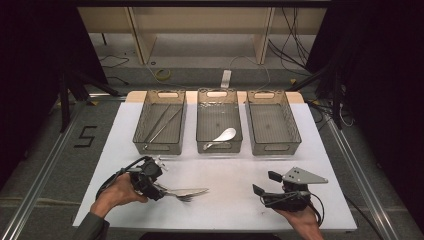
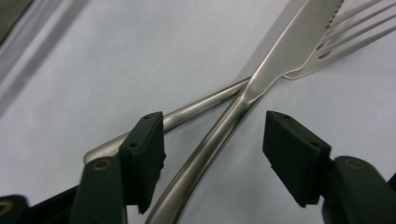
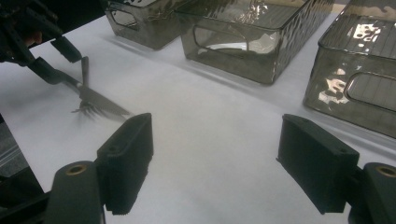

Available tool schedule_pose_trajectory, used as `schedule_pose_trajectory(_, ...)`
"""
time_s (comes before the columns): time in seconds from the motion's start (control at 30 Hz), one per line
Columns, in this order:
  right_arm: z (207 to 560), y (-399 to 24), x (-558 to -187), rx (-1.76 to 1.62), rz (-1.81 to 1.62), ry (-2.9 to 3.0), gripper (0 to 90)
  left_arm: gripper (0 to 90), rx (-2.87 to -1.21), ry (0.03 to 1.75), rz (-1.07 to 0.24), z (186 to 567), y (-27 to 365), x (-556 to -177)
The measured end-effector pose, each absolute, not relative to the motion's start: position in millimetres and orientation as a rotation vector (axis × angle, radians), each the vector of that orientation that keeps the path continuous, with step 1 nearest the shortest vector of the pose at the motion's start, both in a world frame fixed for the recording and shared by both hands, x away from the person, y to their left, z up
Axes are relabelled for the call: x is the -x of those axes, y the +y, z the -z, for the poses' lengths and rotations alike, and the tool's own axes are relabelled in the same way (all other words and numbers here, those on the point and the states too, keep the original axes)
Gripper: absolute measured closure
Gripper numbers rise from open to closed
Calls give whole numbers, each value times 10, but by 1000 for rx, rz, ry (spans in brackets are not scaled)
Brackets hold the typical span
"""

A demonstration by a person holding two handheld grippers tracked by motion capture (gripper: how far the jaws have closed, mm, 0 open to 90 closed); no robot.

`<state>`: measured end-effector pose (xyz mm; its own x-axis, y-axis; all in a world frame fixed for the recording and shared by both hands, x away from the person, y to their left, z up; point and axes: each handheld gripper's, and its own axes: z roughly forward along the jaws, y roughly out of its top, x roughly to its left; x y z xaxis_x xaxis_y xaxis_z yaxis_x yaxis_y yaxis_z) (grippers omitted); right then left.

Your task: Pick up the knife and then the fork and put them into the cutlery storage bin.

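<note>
A steel knife (image 2: pixel 280 51) lies crossed over a steel fork (image 2: pixel 205 105) on the white table top, near its front left (image 1: pixel 187 192). My left gripper (image 2: pixel 212 149) is low over their handles, jaws apart. The knife's handle runs between the pads with a gap on each side, and the fork's handle passes behind the left pad. In the high view the left gripper (image 1: pixel 162 190) lies on its side at the handles' ends. My right gripper (image 1: pixel 266 183) rests near the front right, open, with only bare table between its jaws (image 3: pixel 215 158).
Three smoky clear bins stand in a row at the back: the left bin (image 1: pixel 159 148) holds long thin utensils, the middle bin (image 1: pixel 199 120) a white spoon (image 1: pixel 222 136), the right bin (image 1: pixel 274 146) nothing. Bare white table lies between the two grippers.
</note>
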<state>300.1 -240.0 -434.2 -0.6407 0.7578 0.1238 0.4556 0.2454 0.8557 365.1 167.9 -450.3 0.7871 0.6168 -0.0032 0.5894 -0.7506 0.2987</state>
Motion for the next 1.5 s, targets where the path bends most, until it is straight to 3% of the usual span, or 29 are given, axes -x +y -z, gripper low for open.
schedule_pose_trajectory(0.3,4348,-2408,-3001,-1126,-1351,2206,274,505,-2731,904,-114,4586,1674,-3677)
schedule_pose_trajectory(0.93,4347,-2402,-2998,-1123,-1346,2209,275,598,-2790,881,-91,4629,1646,-3668)
schedule_pose_trajectory(1.5,4346,-2395,-2994,-1127,-1342,2209,276,740,-2831,810,-83,4619,1589,-3638)
